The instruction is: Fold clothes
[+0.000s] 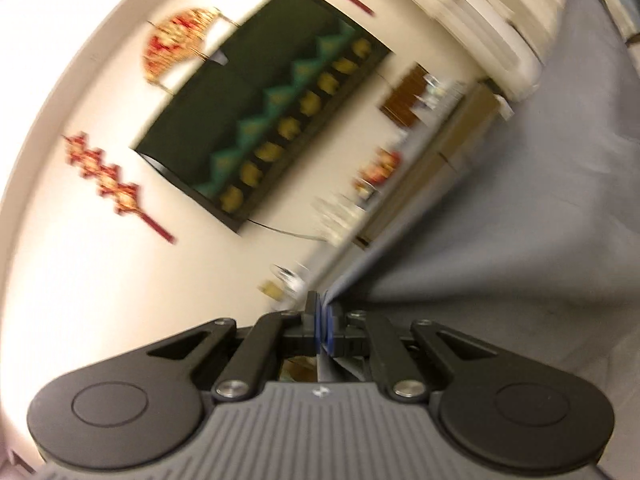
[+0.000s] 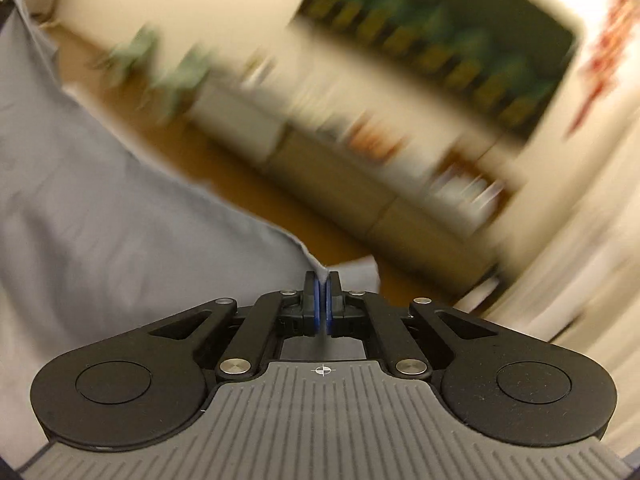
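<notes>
A grey-blue garment [image 1: 540,208] hangs stretched in the air and fills the right side of the left wrist view. My left gripper [image 1: 323,300] is shut on its edge, with cloth pinched between the blue pads. In the right wrist view the same garment [image 2: 92,216] covers the left side. My right gripper [image 2: 322,280] is shut on a corner of it, and a thin fold of fabric sticks out above the fingertips. Both views are blurred by motion.
Behind the cloth is a cream wall with a dark framed picture [image 1: 256,120] and red and gold hangings [image 1: 108,180]. A low pale cabinet [image 2: 360,200] with small items on top stands against the wall, over a wooden floor [image 2: 224,184].
</notes>
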`<act>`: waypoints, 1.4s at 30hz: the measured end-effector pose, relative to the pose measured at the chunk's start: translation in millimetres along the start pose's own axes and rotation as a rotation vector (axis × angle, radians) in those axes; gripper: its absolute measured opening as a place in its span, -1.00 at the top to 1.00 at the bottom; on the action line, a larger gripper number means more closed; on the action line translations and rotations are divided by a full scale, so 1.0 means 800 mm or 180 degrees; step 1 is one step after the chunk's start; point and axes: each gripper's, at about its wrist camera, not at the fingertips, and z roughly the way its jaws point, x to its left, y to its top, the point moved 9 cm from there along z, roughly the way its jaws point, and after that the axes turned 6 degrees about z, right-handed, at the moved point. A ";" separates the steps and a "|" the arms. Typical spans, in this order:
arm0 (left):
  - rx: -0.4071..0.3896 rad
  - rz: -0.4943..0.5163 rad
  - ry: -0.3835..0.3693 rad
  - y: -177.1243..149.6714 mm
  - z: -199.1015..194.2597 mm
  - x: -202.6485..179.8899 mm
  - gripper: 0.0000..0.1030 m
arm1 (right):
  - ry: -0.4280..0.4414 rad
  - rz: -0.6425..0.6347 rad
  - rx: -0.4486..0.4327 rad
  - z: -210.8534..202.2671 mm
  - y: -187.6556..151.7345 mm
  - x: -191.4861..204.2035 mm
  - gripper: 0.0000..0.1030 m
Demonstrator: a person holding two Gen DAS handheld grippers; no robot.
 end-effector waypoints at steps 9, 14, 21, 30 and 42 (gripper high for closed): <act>0.0269 0.0593 -0.1101 -0.089 -0.114 -0.200 0.83 | -0.0345 0.0029 0.0470 -0.112 -0.177 0.004 0.94; 0.0314 0.0672 -0.1471 -0.108 -0.144 -0.276 0.75 | -0.0172 0.0415 0.1486 -0.098 -0.351 0.040 0.85; 0.0407 0.0266 -0.1546 -0.106 -0.154 -0.260 0.50 | 0.0117 0.0988 0.1074 -0.104 -0.295 0.067 0.10; 0.0557 -0.0995 -0.1373 -0.176 -0.187 -0.145 -0.90 | 0.0184 0.1346 0.1700 -0.056 -0.353 0.108 0.11; 0.1821 -0.3182 -0.1713 -0.304 -0.010 -0.132 -0.86 | -0.0303 0.0668 0.1592 -0.060 -0.257 0.138 -0.17</act>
